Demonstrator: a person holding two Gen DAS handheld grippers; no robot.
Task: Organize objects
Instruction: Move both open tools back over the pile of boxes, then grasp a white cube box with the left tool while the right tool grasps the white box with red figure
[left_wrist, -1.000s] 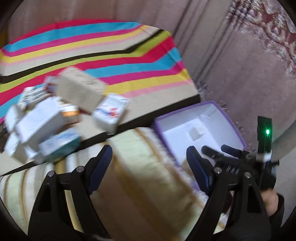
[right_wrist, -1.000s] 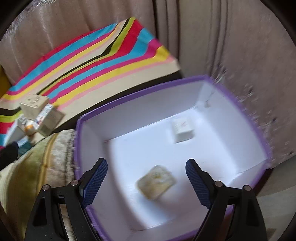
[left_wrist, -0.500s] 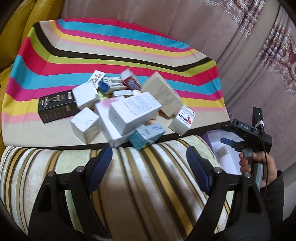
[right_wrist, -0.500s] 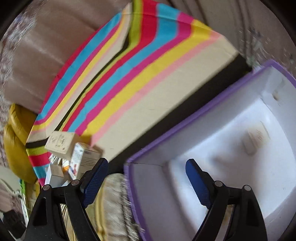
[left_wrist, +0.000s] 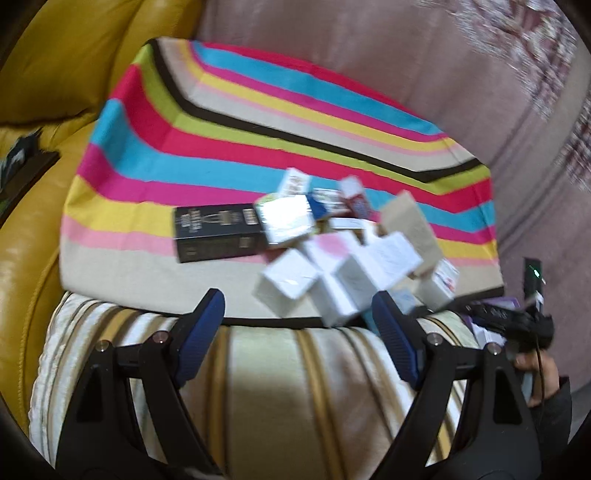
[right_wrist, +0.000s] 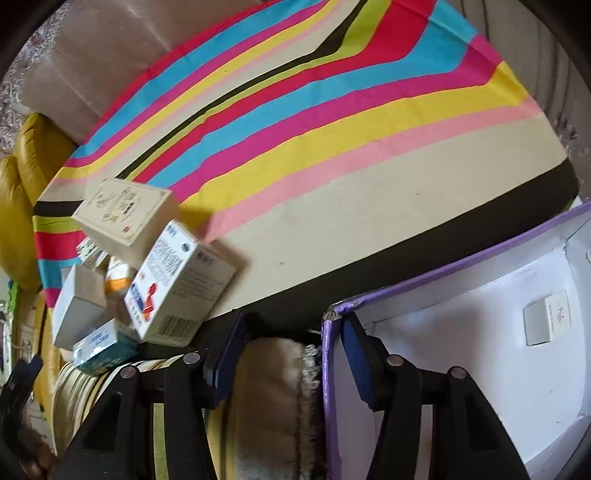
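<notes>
- both pairs of fingers grip nothing: left gripper (left_wrist: 301, 341) spread wide over the striped cushion (left_wrist: 295, 387), right gripper (right_wrist: 286, 360) closing on air, one finger inside the purple box (right_wrist: 443, 271).
- i see the pile of cartons (left_wrist: 343, 258) on the striped cloth (left_wrist: 221, 147), just left of the purple box.
- i judge them light, stiff card, easily dented; take one across its narrow sides.
- white carton (right_wrist: 177, 284) shows a barcode; other print is unreadable.

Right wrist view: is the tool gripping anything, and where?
The right tool is closing astride the purple box's corner, one finger inside it; whether the pads press yet cannot be told.
</notes>
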